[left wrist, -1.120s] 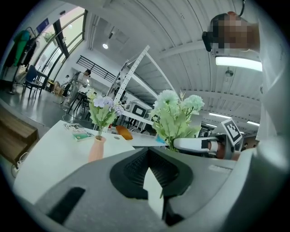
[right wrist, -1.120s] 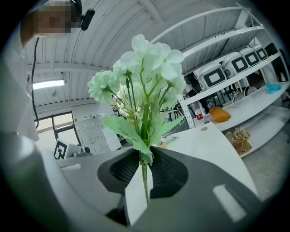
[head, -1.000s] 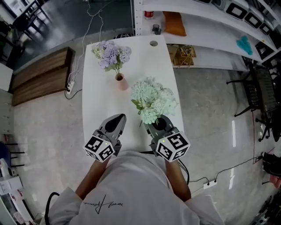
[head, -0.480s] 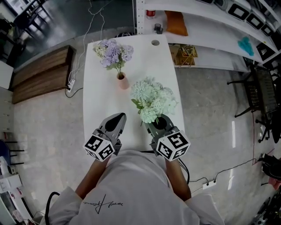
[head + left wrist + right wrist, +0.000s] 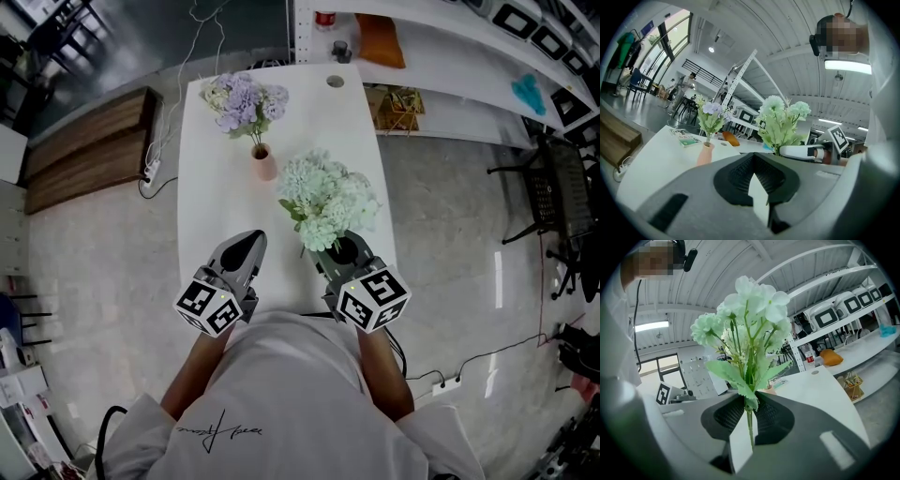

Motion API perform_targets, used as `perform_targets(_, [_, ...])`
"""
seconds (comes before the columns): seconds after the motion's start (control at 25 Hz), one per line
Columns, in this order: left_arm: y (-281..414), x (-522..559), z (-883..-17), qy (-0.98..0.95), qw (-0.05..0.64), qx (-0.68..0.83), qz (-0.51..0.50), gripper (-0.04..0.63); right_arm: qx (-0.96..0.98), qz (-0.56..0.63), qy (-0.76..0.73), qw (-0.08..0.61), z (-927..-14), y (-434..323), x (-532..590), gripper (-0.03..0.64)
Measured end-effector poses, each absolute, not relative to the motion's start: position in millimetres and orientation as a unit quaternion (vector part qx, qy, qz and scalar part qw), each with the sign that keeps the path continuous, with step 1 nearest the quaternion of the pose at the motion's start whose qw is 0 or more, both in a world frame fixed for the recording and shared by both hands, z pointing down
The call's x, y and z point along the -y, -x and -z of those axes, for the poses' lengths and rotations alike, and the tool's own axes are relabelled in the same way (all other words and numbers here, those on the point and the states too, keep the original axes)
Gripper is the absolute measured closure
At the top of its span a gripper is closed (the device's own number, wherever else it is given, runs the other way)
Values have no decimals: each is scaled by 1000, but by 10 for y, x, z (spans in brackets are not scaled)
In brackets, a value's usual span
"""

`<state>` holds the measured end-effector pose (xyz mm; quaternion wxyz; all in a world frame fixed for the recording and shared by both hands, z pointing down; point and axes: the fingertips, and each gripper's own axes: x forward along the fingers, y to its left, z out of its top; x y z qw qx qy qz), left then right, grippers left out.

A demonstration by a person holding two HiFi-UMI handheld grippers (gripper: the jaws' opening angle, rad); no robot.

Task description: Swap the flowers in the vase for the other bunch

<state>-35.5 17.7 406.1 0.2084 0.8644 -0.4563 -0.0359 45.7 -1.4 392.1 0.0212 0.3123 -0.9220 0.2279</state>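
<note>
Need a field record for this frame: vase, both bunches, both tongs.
vase: pink vase, upright on white table
in vase: purple bunch
left tongs: shut, empty
right tongs: shut on stem of green bunch, blooms up
swap: not yet done

A pink vase (image 5: 264, 166) is stood on the white table (image 5: 216, 208); a green booklet (image 5: 684, 137) is laid near its far end

legible text: none | shirt (image 5: 281, 394) print: cursive scrawl, unreadable | booklet (image 5: 685, 136) cover: too small
</note>
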Motion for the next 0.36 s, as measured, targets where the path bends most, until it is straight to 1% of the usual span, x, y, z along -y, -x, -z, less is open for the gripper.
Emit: perform_targets(0.36, [483, -133, -4006, -862, 188, 469, 47, 598, 946, -198, -256, 18, -3745, -384, 137, 549])
